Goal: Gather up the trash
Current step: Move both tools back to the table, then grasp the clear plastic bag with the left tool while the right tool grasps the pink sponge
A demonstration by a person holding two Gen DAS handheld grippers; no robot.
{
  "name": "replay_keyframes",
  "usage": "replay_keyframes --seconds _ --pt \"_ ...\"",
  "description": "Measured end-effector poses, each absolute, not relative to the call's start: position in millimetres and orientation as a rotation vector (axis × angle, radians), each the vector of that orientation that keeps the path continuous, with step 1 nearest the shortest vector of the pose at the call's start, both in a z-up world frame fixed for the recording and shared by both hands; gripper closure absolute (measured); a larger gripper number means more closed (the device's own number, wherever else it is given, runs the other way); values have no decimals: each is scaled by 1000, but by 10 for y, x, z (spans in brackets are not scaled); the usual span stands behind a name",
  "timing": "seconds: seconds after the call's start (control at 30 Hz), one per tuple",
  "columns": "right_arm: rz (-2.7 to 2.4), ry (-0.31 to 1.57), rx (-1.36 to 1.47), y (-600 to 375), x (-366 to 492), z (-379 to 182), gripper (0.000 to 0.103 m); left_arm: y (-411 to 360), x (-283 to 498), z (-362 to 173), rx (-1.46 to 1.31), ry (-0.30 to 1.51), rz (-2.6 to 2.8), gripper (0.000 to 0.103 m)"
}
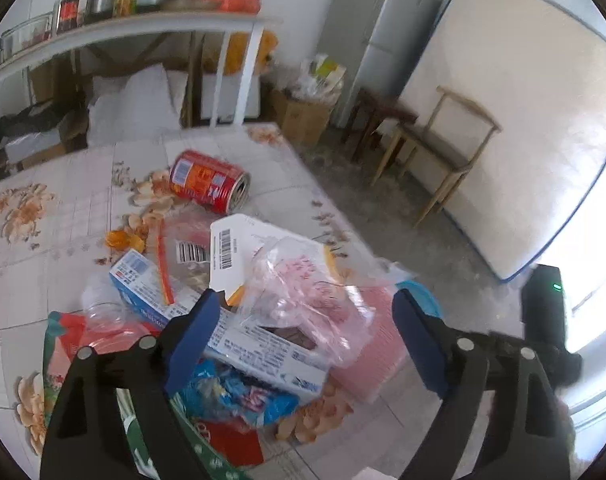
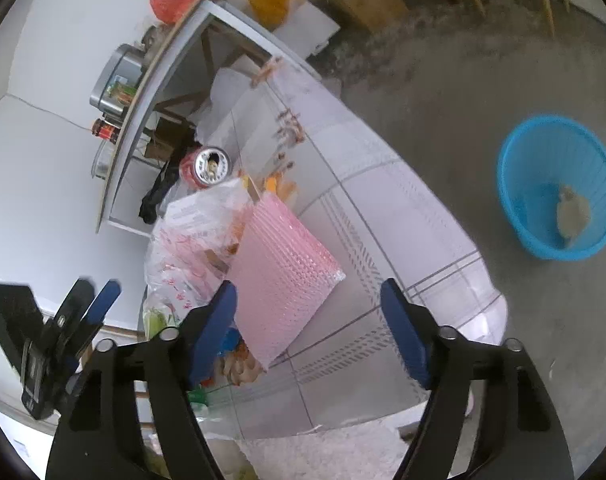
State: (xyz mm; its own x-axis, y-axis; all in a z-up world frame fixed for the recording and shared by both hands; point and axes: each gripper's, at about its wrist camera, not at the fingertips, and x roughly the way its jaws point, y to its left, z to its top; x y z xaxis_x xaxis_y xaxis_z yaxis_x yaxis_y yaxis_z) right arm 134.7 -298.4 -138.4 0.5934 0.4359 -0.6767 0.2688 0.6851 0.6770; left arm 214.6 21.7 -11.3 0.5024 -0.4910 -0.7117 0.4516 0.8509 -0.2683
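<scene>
To do this step well, each hand-held gripper should take one light piece from the heap and pinch it near an edge. The left hand-held gripper [image 1: 303, 316] was spread, touching nothing, the crumpled clear bag [image 1: 303, 292] just ahead between its jaws. The right hand-held gripper [image 2: 309, 304] was spread too, empty, the pink bubble mailer [image 2: 281, 276] just ahead, the blue basket [image 2: 519, 216] far to its right.

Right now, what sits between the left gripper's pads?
In the left wrist view, the left gripper straddles a clear plastic bag lying on a blue-white carton; neither pad presses on them.
</scene>
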Motion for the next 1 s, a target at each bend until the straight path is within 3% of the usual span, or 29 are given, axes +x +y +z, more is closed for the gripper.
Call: replay_keyframes --seconds 0.27,0.37,0.43,0.53,0.67,1.0 --pt "152 969 860 -3023 1329 -1407 46 89 2496 -409 -30 994 -434 38" --pt "158 974 873 -3048 1333 -1417 49 76 2503 -428 -12 993 -422 50" --pt "160 976 881 -3049 1343 -1426 51 98 2495 -427 -15 988 -420 65" --pt "163 975 890 -3050 1335 -1433 52 143 2485 -432 -42 995 -443 74" --pt "161 968 907 -3058 1314 -1446 54 159 2417 -388 -44 972 -468 76" --pt "198 928 994 -3086 1288 -1476 76 174 2321 -365 -43 954 -488 79"
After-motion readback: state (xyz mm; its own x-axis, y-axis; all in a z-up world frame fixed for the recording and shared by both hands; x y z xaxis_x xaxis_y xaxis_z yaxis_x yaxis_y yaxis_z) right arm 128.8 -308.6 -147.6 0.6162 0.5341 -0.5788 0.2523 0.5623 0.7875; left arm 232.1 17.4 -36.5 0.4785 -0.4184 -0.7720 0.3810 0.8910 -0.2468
